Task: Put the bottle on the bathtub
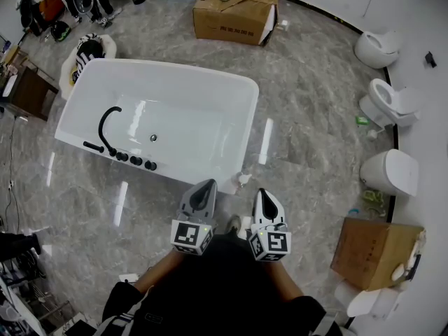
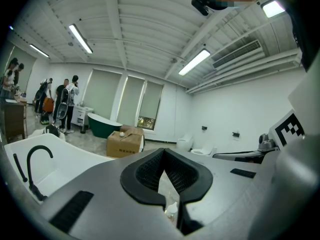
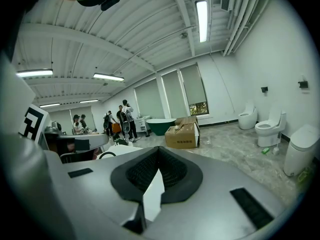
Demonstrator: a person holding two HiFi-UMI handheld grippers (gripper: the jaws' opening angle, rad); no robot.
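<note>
At ten o'clock, a big white bathtub [image 1: 175, 103] with a black tap [image 1: 105, 126] by its near rim. Low down near six o'clock, the left claw [image 1: 207, 186], tips pressed together, nothing held. Just past it toward twelve o'clock, the small bottle [image 1: 243, 180], down on the gray floor [image 1: 301, 117], right beside the bathtub's near corner, not on it. Next, the right claw [image 1: 260, 194], tips together too, nothing inside. Over at three o'clock, white toilets [image 1: 392, 103] by the wall. At four o'clock, a brown box [image 1: 374, 252].
</note>
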